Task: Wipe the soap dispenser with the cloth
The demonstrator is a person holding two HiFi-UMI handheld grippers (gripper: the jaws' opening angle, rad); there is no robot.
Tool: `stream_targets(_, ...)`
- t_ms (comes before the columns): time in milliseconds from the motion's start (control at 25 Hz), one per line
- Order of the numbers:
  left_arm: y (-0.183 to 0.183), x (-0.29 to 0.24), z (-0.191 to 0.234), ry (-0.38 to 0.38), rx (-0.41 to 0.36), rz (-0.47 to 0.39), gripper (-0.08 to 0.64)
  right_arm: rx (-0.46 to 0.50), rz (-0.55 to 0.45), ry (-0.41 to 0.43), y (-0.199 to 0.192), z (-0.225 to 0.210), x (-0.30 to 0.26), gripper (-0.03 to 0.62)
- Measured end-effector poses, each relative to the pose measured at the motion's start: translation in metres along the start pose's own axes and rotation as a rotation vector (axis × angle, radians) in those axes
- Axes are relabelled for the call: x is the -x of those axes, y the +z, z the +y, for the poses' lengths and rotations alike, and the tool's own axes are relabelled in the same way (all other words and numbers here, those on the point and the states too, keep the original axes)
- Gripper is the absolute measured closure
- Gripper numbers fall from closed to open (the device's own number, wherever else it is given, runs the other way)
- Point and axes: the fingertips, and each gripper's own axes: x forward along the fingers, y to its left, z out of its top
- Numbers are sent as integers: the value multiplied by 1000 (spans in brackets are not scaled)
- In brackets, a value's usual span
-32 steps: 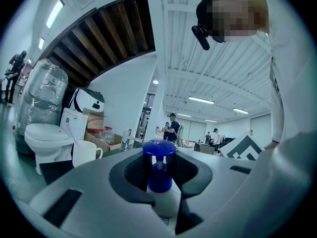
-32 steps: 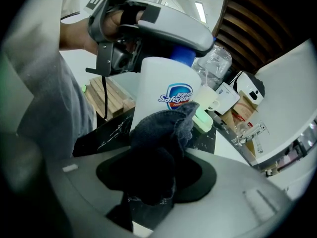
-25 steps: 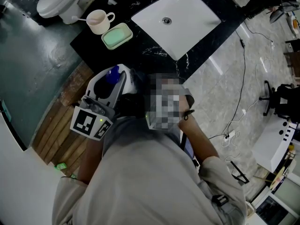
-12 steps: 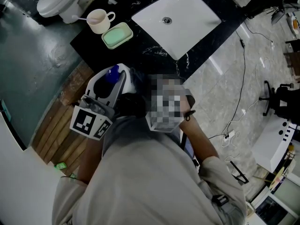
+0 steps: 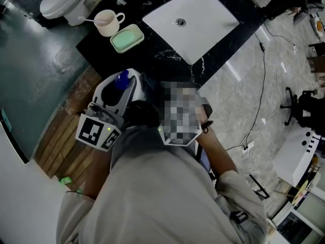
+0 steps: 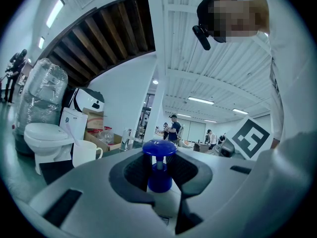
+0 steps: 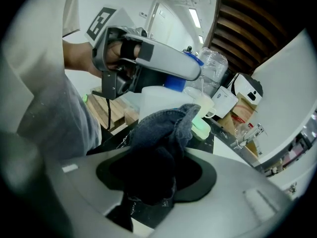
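Near the tabletop (image 5: 152, 55) edge, the left gripper (image 6: 158, 182) jaws clamp the soap dispenser (image 6: 159, 155); the right gripper (image 7: 156, 175) jaws pinch the cloth (image 7: 163, 133) at its body; hard rubbing could twist it loose.

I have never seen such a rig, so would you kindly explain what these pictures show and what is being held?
No robot here: a person holds a hand-operated claw in each hand. One picture comes from a camera on the person's head, looking down; the other two ride on the claws. The left claw grips the soap dispenser at its blue pump neck. The right claw holds a dark cloth right by the dispenser's white body. On the black counter are a white sink, a mug and a green dish.
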Motion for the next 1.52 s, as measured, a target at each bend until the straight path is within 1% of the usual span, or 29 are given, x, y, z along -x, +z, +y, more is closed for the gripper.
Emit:
stream_targets(520,-1,2,2,5,3,0,476,-8,-43,5,14,-6,11,399)
stream_targets(960,-1,2,1,2,0,5,476,-47,-102,24,24,-12,19,399)
stream_targets(1320,-1,2,0,5,-2,12,476,-49,-132,11,32,-17,26,399)
stream_targets(1520,-1,3,-2,1,-5,8,476,-68,-160,8,37,-19,31,397)
